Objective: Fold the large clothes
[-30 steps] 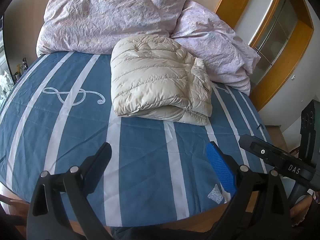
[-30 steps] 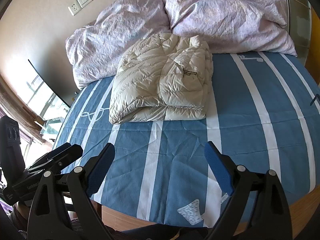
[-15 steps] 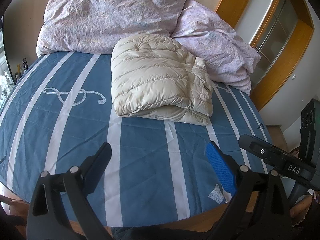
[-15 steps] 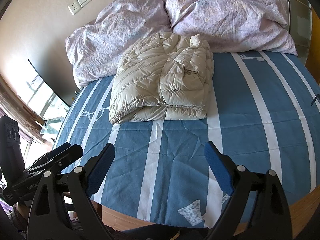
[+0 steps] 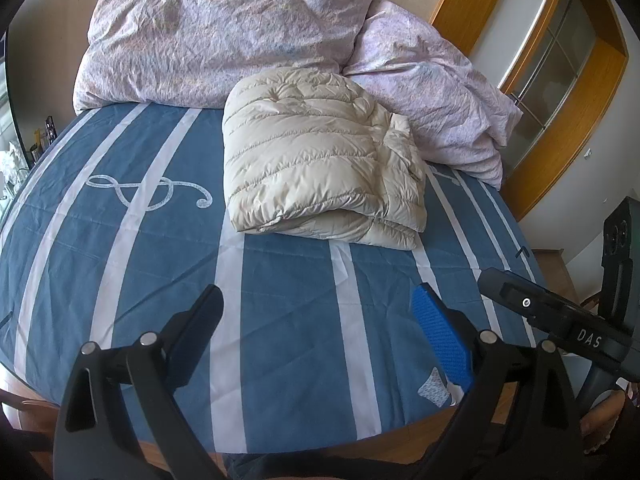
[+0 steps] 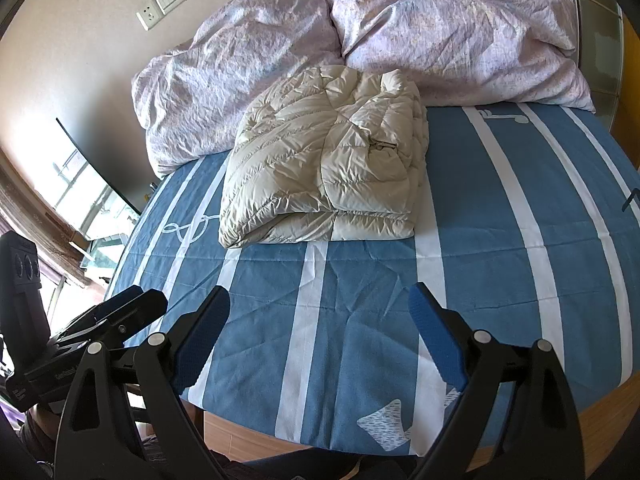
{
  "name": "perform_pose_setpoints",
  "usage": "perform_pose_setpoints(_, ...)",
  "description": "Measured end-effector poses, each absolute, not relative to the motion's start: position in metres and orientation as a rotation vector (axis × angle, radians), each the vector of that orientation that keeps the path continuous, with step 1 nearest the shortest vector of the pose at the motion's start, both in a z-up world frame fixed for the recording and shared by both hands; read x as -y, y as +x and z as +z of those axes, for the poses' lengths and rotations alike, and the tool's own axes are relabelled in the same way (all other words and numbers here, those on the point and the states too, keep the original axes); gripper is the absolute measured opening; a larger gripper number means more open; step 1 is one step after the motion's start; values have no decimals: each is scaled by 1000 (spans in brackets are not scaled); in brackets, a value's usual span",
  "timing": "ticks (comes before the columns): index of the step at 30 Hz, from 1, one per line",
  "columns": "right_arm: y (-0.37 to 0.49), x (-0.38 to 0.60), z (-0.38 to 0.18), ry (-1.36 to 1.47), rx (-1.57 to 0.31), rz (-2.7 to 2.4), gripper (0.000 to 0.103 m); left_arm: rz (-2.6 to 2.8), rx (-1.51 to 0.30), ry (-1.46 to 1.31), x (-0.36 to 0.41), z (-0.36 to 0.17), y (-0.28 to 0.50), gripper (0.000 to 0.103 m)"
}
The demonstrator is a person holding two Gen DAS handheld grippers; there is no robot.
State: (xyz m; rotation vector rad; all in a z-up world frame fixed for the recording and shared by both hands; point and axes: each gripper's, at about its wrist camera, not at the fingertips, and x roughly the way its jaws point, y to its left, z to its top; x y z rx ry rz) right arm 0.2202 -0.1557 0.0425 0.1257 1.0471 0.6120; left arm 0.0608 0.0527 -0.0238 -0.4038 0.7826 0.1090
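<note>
A cream quilted down jacket lies folded into a thick bundle on the blue striped bed sheet, near the pillows. It also shows in the right wrist view. My left gripper is open and empty, above the near part of the bed, well short of the jacket. My right gripper is open and empty too, also over the bed's near edge. The right gripper's body shows at the right of the left wrist view; the left gripper's body shows at the left of the right wrist view.
Two lilac pillows or duvets lie piled at the head of the bed against the wall. A wooden-framed glass door stands at the right. The bed's wooden edge runs below the grippers. A window is at the left.
Both views have shifted very slightly; the jacket and the grippers' jaws stay as they were.
</note>
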Motion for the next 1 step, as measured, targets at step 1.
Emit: perform_pose_setpoints(1,219,155,42,126,-1047,612,92,109,-782,-403,-53,-24,61,95)
